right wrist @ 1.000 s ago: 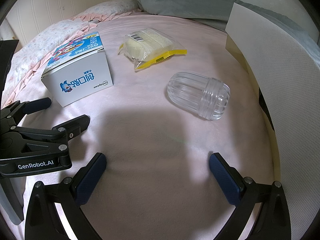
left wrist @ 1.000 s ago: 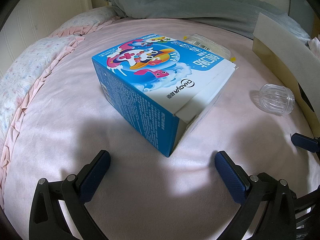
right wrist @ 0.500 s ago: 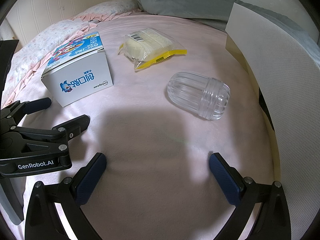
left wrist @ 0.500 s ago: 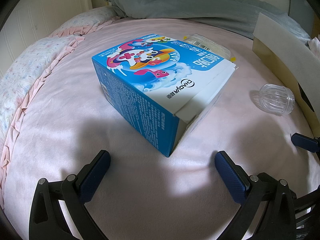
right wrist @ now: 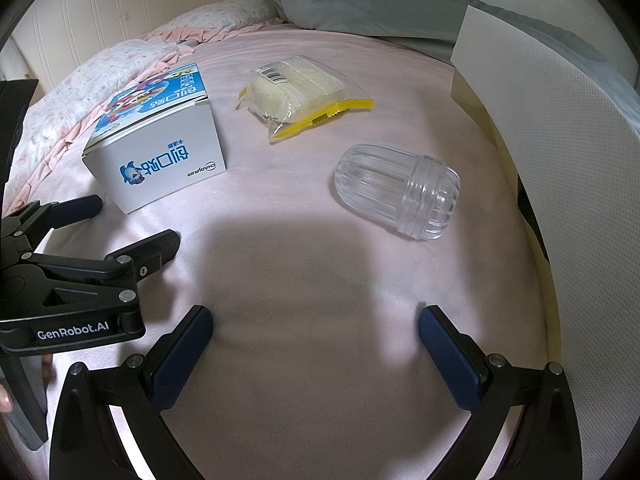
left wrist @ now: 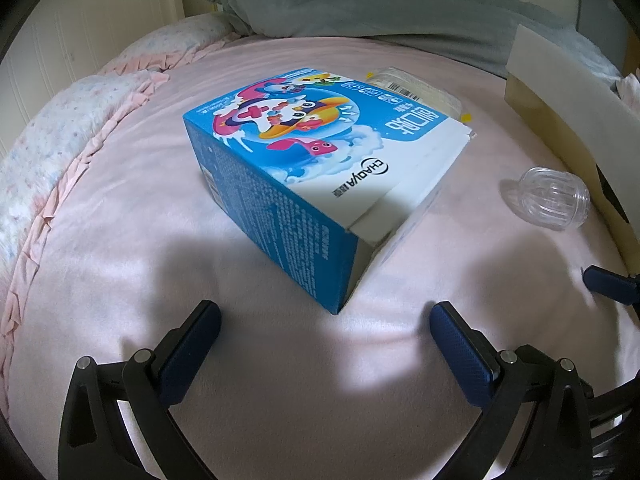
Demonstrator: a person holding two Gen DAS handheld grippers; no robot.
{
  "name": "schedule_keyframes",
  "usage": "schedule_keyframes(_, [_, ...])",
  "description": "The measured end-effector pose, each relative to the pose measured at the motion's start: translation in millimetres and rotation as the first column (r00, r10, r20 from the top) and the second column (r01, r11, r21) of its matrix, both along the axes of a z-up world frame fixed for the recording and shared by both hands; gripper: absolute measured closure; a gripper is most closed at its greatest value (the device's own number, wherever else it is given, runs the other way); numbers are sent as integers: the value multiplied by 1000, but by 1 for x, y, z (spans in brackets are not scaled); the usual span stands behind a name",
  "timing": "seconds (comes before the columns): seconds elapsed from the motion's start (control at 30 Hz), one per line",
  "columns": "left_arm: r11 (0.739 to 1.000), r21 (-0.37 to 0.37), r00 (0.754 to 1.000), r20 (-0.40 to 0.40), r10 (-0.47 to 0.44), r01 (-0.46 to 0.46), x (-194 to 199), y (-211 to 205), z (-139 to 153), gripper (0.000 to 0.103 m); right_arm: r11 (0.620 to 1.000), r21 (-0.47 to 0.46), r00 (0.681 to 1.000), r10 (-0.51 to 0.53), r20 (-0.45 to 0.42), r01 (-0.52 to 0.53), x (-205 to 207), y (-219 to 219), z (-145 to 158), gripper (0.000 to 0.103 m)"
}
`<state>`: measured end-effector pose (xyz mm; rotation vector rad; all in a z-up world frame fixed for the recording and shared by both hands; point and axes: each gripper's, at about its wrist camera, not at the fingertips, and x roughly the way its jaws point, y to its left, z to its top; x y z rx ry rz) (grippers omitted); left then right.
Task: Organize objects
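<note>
A blue and white cartoon box [left wrist: 320,168] lies on the pink bed, also in the right wrist view [right wrist: 160,152]. My left gripper [left wrist: 325,322] is open and empty just short of the box's near corner; it also shows in the right wrist view [right wrist: 134,220]. A clear ribbed plastic jar [right wrist: 396,196] lies on its side, also at the right of the left wrist view [left wrist: 554,202]. A clear packet with yellow edges [right wrist: 300,92] lies behind, partly hidden by the box in the left wrist view [left wrist: 416,90]. My right gripper [right wrist: 316,322] is open and empty, short of the jar.
A white-lined storage box [right wrist: 552,160] stands along the right edge of the bed, also in the left wrist view [left wrist: 560,112]. A grey pillow [left wrist: 380,8] lies at the back. A frilled pink blanket [left wrist: 60,140] runs along the left side.
</note>
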<state>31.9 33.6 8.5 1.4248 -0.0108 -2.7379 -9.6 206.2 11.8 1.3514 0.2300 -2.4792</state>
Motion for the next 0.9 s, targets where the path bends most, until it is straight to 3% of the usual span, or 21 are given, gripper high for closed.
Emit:
schedule_keyframes(0.5, [1000,21,999,49,8,-9,-6,3,6,3,1000,1,999,9,45,-9,1,4,2,0])
schedule_keyframes(0.67, [999,40,1000,29,8,-10,-6,1,19,31,999,-12,996,43,73,-42,22,17,6,0])
schedule_keyframes(0.7, [999,47,1000,24,6,-7,-5,1,23,32,999,-19,996,47,76,-46,25,19,7,0])
schedule_keyframes(0.77, [997,74,1000,8,15,-16,3,-4,31,32,997,-27,994,72,84,-70,33,23,12,3])
schedule_keyframes(0.83, [992,121,1000,-9,22,-21,-4,-26,37,32,996,-47,992,79,95,-74,35,29,20,23])
schedule_keyframes(0.9, [987,158,999,-30,31,-26,1,-34,48,32,990,-131,990,69,125,-53,28,35,37,32])
